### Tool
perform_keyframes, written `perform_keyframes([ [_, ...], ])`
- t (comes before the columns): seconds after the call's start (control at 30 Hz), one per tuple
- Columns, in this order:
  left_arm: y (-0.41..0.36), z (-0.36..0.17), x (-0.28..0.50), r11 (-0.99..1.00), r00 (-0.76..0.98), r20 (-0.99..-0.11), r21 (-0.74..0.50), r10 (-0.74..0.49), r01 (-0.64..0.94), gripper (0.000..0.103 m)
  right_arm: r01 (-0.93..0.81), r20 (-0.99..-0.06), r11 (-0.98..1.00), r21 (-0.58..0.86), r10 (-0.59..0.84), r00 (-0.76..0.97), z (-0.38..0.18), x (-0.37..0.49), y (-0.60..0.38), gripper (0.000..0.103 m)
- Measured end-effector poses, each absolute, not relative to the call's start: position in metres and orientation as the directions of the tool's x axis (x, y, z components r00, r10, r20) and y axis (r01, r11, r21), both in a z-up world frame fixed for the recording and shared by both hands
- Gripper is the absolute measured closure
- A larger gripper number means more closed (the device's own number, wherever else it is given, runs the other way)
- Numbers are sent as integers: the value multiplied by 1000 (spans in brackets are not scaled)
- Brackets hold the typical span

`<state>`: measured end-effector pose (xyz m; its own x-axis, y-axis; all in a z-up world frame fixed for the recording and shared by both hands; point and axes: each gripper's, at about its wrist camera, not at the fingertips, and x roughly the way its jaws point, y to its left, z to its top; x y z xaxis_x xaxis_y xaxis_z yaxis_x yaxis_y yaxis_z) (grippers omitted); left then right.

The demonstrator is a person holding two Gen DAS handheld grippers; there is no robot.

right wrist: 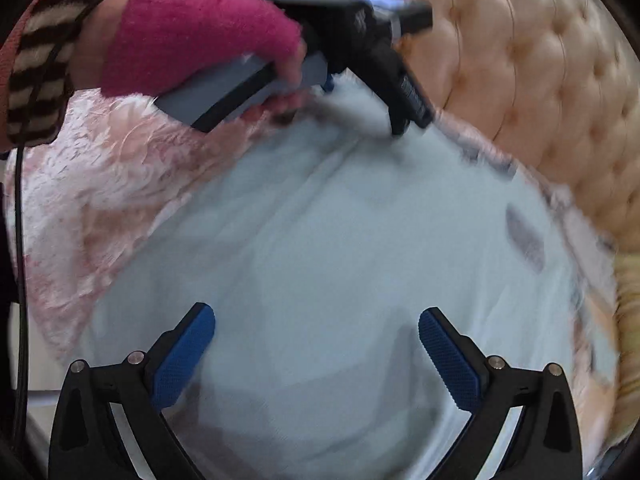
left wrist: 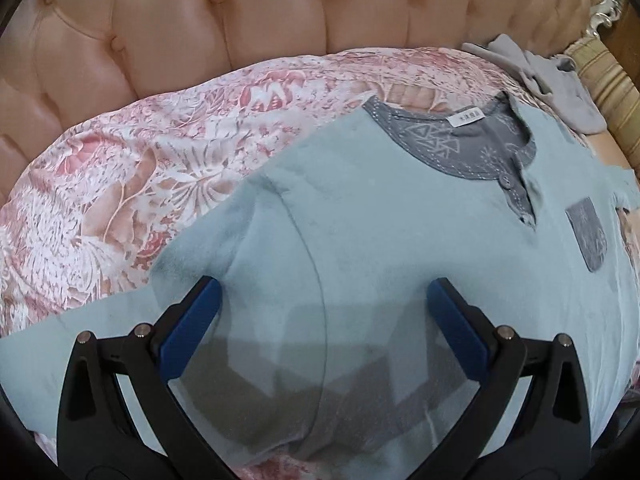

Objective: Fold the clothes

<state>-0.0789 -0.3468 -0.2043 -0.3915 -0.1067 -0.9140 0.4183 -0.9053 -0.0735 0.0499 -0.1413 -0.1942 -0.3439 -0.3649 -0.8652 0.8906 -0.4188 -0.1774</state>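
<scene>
Light blue shirt (left wrist: 360, 240) spread flat, front up, on a pink floral bedspread (left wrist: 120, 184), against a tufted peach headboard (left wrist: 200, 32). Grey patterned collar (left wrist: 452, 144) at the far right, with a white label and a button placket; grey chest pocket (left wrist: 588, 236) further right. Sleeve seam curving down the near middle of the cloth. Grey garment (left wrist: 560, 80) crumpled at the far right, apart from the shirt.

Left gripper (left wrist: 324, 300) poised over the sleeve area, jaws spread wide, nothing between the blue pads (left wrist: 192, 328). Right gripper (right wrist: 316, 328) above the shirt body, jaws likewise spread and empty. From the right wrist, blurred: left hand (right wrist: 192, 40) in a pink fingerless glove on the other tool, its tips down at the shirt's far edge.
</scene>
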Motion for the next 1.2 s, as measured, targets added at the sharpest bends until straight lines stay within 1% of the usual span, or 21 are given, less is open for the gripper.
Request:
perform_keyframes([
  [0.07, -345, -202, -77, -902, -393, -910, -57, -129, 428, 0, 885, -872, -438, -159, -358, -334, -193, 54, -135, 0],
  [0.13, -335, -190, -69, -897, -419, -883, 6, -213, 442, 0, 883, -855, -431, -186, -371, -362, -186, 64, -132, 0],
  [0.2, -325, -172, -51, -894, -479, -846, -6, -234, 447, 0, 898, -854, -395, -192, -384, -352, -185, 76, -131, 0],
  [0.3, -300, -142, -11, -901, -564, -795, -51, -225, 431, 0, 921, -886, -348, -173, -353, -300, -201, 86, -124, 0],
  [0.37, -279, -128, 18, -909, -597, -777, -78, -201, 409, 0, 919, -889, -384, -91, -385, -249, -195, 80, -107, 0],
  [0.47, -243, -123, 60, -919, -611, -774, -105, -165, 380, 0, 877, -859, -472, -88, -411, -306, -177, 62, -64, 0],
  [0.53, -215, -129, 82, -921, -610, -786, -159, -99, 355, 0, 816, -851, -573, -72, -391, -349, -170, 40, -29, 0],
  [0.63, -177, -146, 109, -914, -596, -803, -233, -12, 333, 0, 699, -854, -713, 53, -396, -339, -170, 5, 22, 0],
  [0.7, -162, -162, 120, -903, -576, -817, -238, -13, 358, 0, 670, -846, -727, 148, -444, -295, -174, -3, 39, 0],
  [0.77, -152, -176, 127, -892, -556, -831, -238, -17, 384, 0, 707, -860, -699, 102, -420, -291, -179, 4, 33, 0],
  [0.83, -147, -180, 129, -899, -548, -835, -206, -44, 387, 0, 745, -871, -665, 51, -394, -292, -185, 13, 27, 0],
  [0.9, -140, -183, 127, -910, -533, -843, -163, -73, 382, 0, 755, -881, -654, 49, -385, -276, -196, 12, 25, 0],
  [0.97, -134, -185, 122, -923, -512, -853, -116, -97, 368, 0, 737, -872, -674, 50, -389, -297, -197, 6, 37, 0],
  [1.07, -135, -187, 124, -923, -518, -850, -119, -96, 367, 0, 677, -871, -731, 80, -382, -309, -195, -7, 56, 0],
  [1.17, -136, -186, 127, -917, -515, -852, -125, -97, 378, 0, 628, -876, -776, 55, -340, -343, -188, -10, 67, 0],
  [1.2, -136, -184, 129, -914, -519, -849, -129, -99, 384, 0, 634, -864, -772, 49, -350, -361, -181, -8, 65, 0],
])
